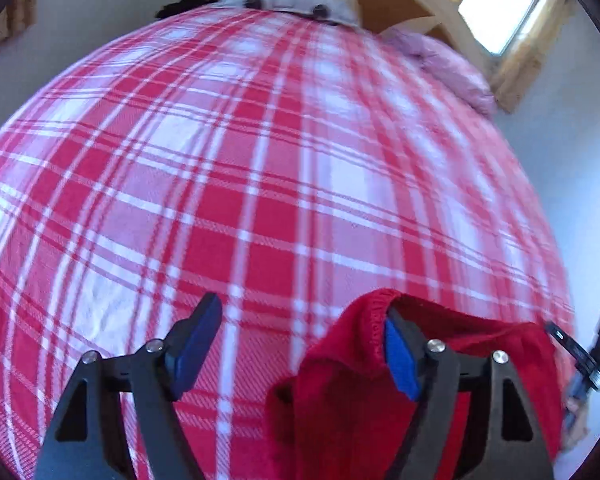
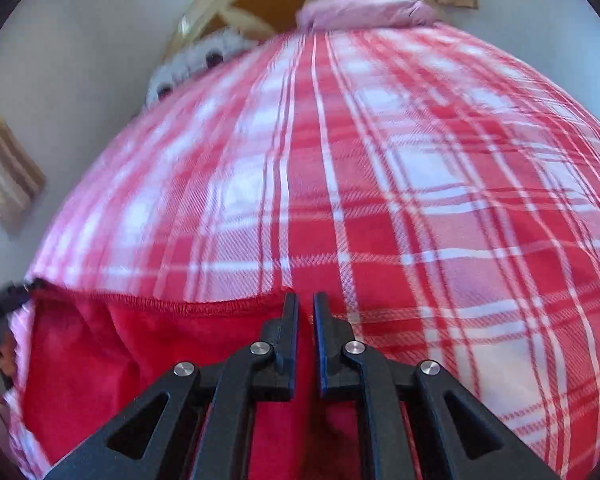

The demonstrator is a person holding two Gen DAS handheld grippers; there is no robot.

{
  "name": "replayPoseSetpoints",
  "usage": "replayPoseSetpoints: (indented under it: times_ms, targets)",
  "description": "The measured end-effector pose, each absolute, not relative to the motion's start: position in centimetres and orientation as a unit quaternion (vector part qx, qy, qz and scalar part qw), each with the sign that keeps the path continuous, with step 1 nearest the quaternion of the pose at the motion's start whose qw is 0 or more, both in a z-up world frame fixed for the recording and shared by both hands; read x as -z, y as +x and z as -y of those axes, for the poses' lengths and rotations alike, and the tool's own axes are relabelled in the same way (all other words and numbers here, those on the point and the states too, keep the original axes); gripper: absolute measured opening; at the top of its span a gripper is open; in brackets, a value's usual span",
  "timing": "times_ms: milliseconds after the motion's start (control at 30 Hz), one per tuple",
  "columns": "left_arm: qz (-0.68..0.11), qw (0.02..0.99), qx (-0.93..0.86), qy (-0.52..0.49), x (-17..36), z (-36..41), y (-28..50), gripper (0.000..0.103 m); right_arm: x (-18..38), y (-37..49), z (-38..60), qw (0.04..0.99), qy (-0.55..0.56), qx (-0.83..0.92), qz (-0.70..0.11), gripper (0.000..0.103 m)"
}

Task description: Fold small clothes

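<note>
The soft red fleece garment (image 2: pixel 148 344) lay on the red-and-white checked blanket (image 1: pixel 260 160) covering the bed. The left gripper (image 1: pixel 300 344) was wide open, cloth draped over one finger. The right gripper (image 2: pixel 306 340) was nearly closed, maybe pinching the hem. A pink pillow (image 2: pixel 360 8) sat far back.

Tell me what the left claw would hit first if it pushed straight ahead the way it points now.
Most likely the red plaid blanket on the bed. The left claw is open, with the red garment draped over its right finger only; the gap ahead shows only plaid. Depth is unclear, so the contact point is uncertain.
</note>
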State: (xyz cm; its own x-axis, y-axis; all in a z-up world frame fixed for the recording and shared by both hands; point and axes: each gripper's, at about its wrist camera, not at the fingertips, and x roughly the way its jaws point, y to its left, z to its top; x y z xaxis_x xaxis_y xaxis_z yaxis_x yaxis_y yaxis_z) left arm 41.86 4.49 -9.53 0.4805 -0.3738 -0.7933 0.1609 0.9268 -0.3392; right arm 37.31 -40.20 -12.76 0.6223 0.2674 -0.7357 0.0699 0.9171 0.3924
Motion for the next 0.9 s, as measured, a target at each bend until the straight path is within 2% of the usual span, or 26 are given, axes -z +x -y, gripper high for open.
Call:
replayPoseSetpoints:
  times_ms: [67,200,433,633,700,733,767,900]
  targets:
    - [-0.482,0.838,0.204,-0.157,9.1,-5.8,40.3,0.082,11.8,35.2,40.8,0.874,0.239,-0.079,-0.416,0.008]
    - [-0.489,0.803,0.247,-0.235,8.6,-7.9,37.8,0.084,9.7,30.2,40.0,0.882,0.229,-0.105,-0.399,0.008]
    - [-0.471,0.823,0.246,-0.202,8.4,-9.2,30.4,0.085,9.6,22.4,38.7,0.878,0.226,-0.126,-0.402,0.008]
    - [-0.481,0.813,0.28,-0.169,10.7,-5.8,25.9,0.085,11.9,18.7,38.6,0.869,0.245,-0.115,-0.415,0.009]
    - [-0.481,0.817,0.28,-0.155,11.2,-4.9,25.5,0.085,12.3,18.0,38.7,0.865,0.256,-0.119,-0.414,0.03]
    - [-0.48,0.819,0.277,-0.151,11.4,-4.5,25.3,0.085,12.5,17.8,38.7,0.863,0.263,-0.123,-0.413,0.056]
    - [-0.475,0.823,0.274,-0.149,11.3,-4.4,25.1,0.085,12.4,17.6,38.7,0.863,0.266,-0.127,-0.41,0.068]
    - [-0.46,0.827,0.28,-0.162,11.1,-4.8,24.8,0.08,11.6,17.2,38.2,0.872,0.265,-0.146,-0.384,0.068]
